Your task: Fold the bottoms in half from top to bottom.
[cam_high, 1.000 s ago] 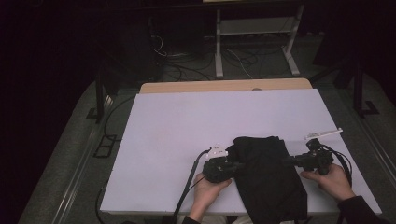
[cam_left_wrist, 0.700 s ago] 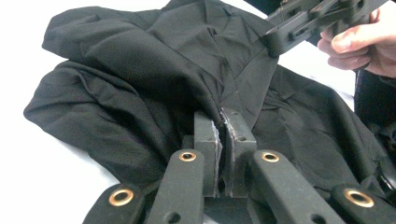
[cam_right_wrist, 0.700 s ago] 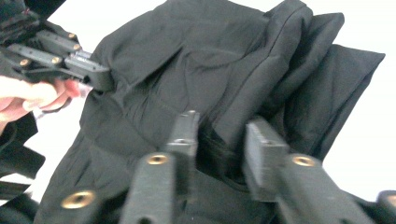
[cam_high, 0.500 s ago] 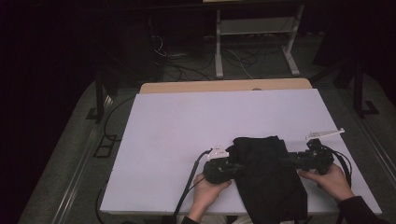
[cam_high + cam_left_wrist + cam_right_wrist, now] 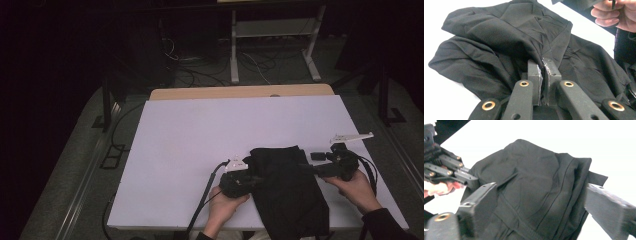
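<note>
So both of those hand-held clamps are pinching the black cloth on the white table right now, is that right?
Not quite. The left gripper is pinching the black cloth, but the right gripper is not: its jaws have just been opening and now stand wide apart with the cloth lying loose between them, as the right gripper view shows. The cloth does lie on the white table.

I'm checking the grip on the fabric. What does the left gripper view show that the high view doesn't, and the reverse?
Left gripper view: the left tool has its jaws pressed together on a fold of the black garment, with creases running from the pinch.

High view: the garment hangs over the near edge of the white table, and the right tool sits at the cloth's right side; its jaws have just been opening.

Both: the crumpled black garment on the white surface, and the hand on the right tool.
</note>
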Demonstrator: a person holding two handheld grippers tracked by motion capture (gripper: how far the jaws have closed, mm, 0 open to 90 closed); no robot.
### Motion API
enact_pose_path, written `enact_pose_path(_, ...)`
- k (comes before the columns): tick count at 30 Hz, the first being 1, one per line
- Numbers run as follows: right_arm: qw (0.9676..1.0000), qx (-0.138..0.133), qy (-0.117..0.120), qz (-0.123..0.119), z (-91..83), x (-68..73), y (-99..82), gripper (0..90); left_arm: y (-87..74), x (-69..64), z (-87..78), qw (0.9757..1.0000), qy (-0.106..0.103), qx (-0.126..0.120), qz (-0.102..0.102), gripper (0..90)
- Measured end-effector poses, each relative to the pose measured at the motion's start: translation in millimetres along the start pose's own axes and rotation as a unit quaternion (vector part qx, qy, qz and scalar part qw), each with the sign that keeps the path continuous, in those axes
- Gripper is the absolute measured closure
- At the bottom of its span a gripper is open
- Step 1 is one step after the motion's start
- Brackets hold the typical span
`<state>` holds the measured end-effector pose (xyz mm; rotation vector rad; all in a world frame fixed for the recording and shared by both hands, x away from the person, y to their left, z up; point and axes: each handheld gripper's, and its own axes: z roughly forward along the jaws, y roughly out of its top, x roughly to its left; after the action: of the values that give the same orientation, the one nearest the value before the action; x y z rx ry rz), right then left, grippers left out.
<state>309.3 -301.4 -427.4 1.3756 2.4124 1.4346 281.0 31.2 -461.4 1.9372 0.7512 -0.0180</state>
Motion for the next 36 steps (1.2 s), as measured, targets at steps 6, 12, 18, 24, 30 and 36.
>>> enact_pose_path(6, 1.0000, 0.001, -0.002, 0.000, 1.9, -2.5, 6.5, 0.1, 0.5, -0.3, 0.3, 1.0000, 0.001, 0.005, 0.000, 84.0)
enact_pose_path(12, 1.0000, 0.000, 0.005, 0.000, 4.7, -4.4, 16.2, 0.0, 1.1, -0.9, 0.1, 1.0000, 0.001, 0.008, -0.001, 84.0)
enact_pose_path(18, 0.9998, 0.007, 0.003, -0.016, 11.7, -3.7, 28.6, 0.0, 1.9, -1.6, 0.1, 0.9999, 0.002, 0.016, 0.003, 84.1)
enact_pose_path(24, 0.9996, 0.019, 0.000, -0.021, 17.6, -6.8, 36.2, 0.0, 1.9, -2.0, 0.8, 0.9999, 0.002, 0.015, 0.002, 84.0)
enact_pose_path(30, 0.9997, 0.023, 0.001, -0.012, 23.6, -16.8, 41.3, 0.0, 2.2, -1.4, 0.6, 0.9998, 0.000, 0.019, -0.003, 84.0)
enact_pose_path(36, 0.9996, 0.029, 0.000, -0.004, 29.8, -26.0, 44.7, 0.0, 2.1, -1.6, 1.7, 0.9998, -0.001, 0.020, -0.003, 84.0)
